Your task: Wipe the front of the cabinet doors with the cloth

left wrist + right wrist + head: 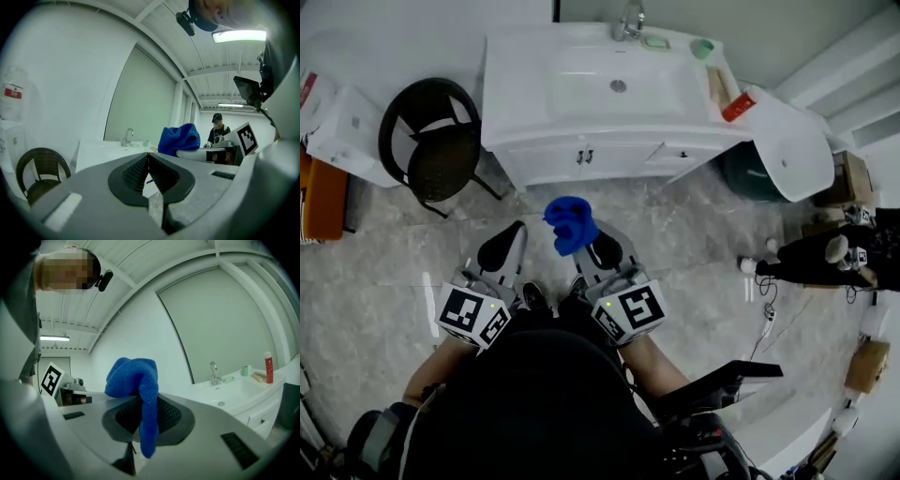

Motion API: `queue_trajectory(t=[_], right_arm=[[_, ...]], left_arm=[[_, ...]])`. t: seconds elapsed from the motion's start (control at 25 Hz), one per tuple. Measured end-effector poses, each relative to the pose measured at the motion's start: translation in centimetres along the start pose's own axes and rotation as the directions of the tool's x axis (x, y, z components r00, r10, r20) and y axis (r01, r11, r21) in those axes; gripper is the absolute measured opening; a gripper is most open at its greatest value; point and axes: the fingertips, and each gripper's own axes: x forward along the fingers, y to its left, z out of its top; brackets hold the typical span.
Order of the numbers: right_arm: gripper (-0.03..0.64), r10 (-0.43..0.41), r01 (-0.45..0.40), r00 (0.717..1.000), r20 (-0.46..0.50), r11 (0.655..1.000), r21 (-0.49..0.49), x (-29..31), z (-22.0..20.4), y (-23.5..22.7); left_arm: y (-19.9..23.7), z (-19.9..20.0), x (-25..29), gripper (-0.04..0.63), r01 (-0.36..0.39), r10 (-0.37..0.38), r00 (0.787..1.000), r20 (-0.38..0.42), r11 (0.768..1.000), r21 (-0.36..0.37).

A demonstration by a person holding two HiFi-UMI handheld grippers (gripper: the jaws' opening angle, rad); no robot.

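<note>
The blue cloth point(571, 225) was bunched in a loose wad at the tip of the right gripper point(592, 246). In the right gripper view its jaws were pinched on a fold of the cloth point(136, 380), most of which heaped up above the jaws while one tail hung down between the pads. The cloth was held over the floor point(694, 234), near the person and well apart from the cabinet doors point(581, 161), touching neither them nor the floor.

Just to its left was the left gripper point(502, 248), held level with the right one. In its own view the left gripper point(149, 176) had its jaws pressed together with nothing between them, and the cloth point(178, 139) showed beyond to the right.

The white cabinet stood at the far side, its two doors closed with their handles side by side at the middle. Above the doors was a white sink point(609, 84) with a faucet point(628, 19) at the far edge, a green cup point(702, 48) at the far right corner and a red bottle point(737, 106) lying at the right end. A dark wicker chair point(436, 141) stood left of the cabinet.
</note>
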Motion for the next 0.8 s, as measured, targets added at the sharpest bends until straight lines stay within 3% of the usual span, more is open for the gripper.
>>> queue_trajectory(t=[0.32,0.8], right_arm=[[0.049,0.044,-0.044,0.999,-0.015,0.999,0.007,2.3,0.6,1.9],[0.049,0.046,-0.045,0.999,-0.021,0.998,0.044,4.1,1.0,2.4]], left_arm=[[3.1,1.1,-1.5,0.003,-0.065,0.066,0.997,0.031,0.997,-0.035],[4.8,1.4,-1.9,0.003,-0.070,0.071,0.997,0.029,0.996,-0.053]])
